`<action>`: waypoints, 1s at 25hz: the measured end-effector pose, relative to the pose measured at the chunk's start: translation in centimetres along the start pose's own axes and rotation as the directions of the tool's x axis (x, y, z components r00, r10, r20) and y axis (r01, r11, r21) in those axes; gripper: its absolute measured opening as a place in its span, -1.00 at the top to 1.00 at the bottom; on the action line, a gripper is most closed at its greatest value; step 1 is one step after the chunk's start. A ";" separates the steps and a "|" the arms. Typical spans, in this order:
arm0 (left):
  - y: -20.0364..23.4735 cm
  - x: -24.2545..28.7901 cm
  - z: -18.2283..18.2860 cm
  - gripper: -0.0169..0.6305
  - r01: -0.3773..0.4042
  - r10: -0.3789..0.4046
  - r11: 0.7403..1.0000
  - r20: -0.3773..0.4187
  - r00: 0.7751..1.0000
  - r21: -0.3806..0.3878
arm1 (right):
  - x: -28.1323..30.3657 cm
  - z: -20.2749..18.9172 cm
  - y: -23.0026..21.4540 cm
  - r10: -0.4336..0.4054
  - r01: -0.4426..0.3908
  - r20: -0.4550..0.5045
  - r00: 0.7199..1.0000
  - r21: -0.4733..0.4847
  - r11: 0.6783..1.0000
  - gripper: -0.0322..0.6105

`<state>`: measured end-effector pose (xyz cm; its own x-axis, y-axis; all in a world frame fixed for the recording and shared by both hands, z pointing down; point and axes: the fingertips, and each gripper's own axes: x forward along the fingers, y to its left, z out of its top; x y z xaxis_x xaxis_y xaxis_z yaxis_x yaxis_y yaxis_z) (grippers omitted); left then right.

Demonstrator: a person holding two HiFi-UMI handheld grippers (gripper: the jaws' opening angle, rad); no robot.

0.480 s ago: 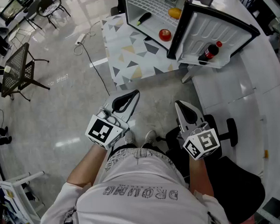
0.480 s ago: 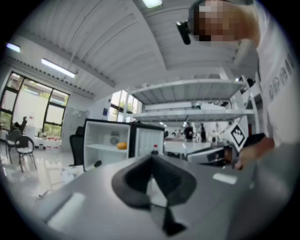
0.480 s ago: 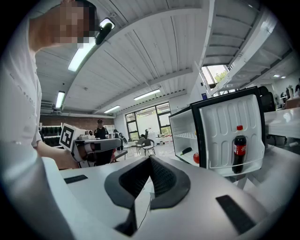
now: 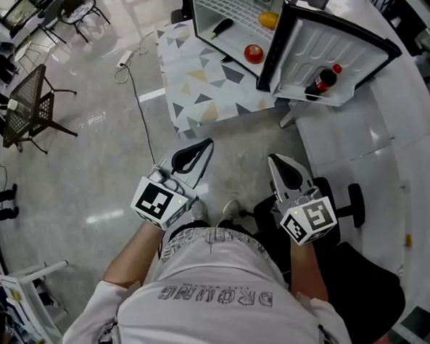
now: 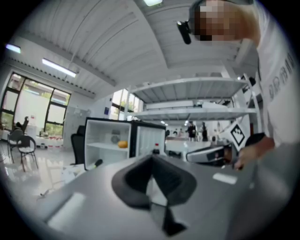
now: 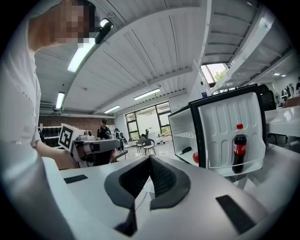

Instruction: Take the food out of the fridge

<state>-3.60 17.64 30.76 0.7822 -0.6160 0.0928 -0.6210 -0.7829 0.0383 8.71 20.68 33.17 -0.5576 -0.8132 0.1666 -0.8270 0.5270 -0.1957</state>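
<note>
A small fridge stands open on a patterned table, well ahead of me. Inside lie an orange, a dark long vegetable and a red round fruit. A cola bottle stands in the door shelf. My left gripper and right gripper hover side by side above the floor, short of the table, both shut and empty. The left gripper view shows the fridge with the orange. The right gripper view shows the bottle and red fruit.
A white curved counter runs along the right. A black office chair sits at my right side. A mesh chair stands far left, and a cable trails on the floor left of the table.
</note>
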 end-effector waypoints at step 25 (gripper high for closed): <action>-1.0 2.1 -1.6 0.93 -0.031 0.031 0.999 -0.039 0.999 0.008 | -0.5 -1.6 -2.7 0.031 -0.031 -0.004 0.999 0.050 0.998 0.92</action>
<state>-1.39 17.25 32.55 0.7600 -0.6362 0.1330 -0.6445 -0.7642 0.0272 11.09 20.09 35.12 -0.5836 -0.7952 0.1643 -0.8047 0.5392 -0.2484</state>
